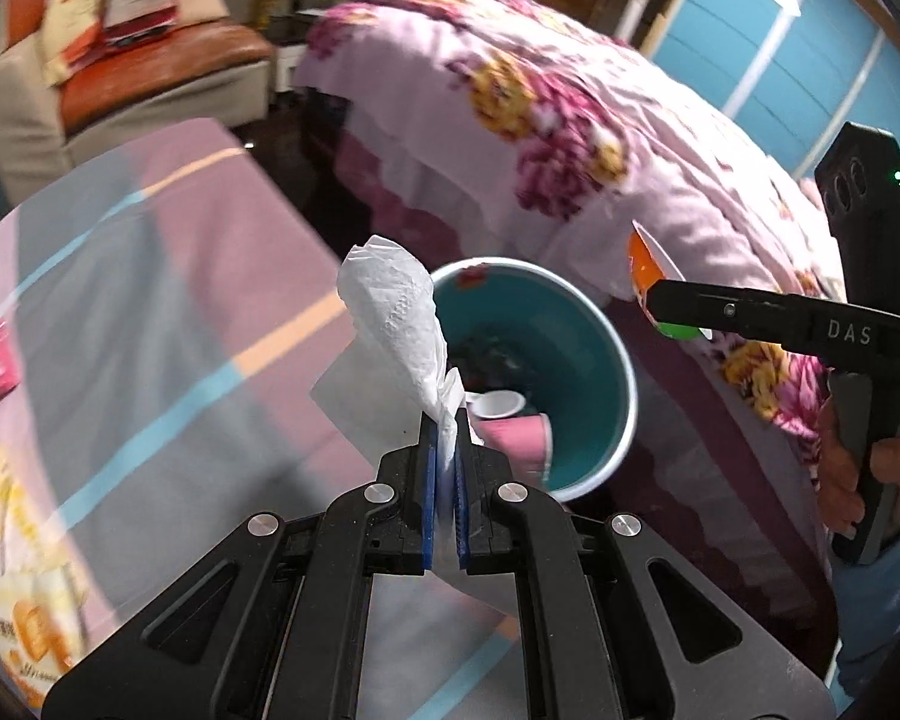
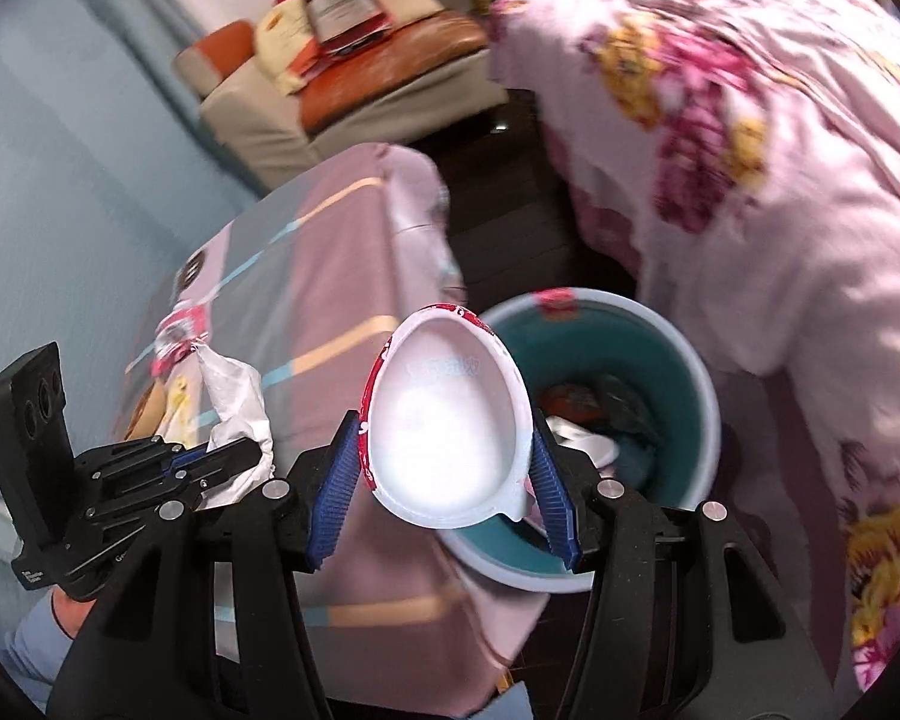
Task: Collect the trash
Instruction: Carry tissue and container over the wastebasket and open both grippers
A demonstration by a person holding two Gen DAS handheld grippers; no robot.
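Both hand-held grippers carry trash toward the teal round plastic bin (image 1: 576, 354) on the floor beside the desk (image 1: 168, 312): the left hand-held gripper (image 1: 445, 450) pinches a crumpled white tissue (image 1: 402, 324), the right hand-held gripper (image 2: 444, 468) clamps a white plastic cup with red print (image 2: 450, 420). Judging by this, each still needs centring over the bin's mouth before letting go.

Pinks, teals and florals around a teal bin

The bin (image 1: 594, 396) is teal inside with a pale rim; a white tissue (image 1: 399, 306) sits between blue pads on the black left tongs (image 1: 445, 450). The right tongs (image 2: 444, 468), also black with blue pads, clasp a white cup (image 2: 450, 420) printed red outside. The counter (image 1: 168, 300) cloth is pink and grey with blue and peach stripes; the bed (image 1: 510, 114) blanket is lilac with magenta and yellow flowers.
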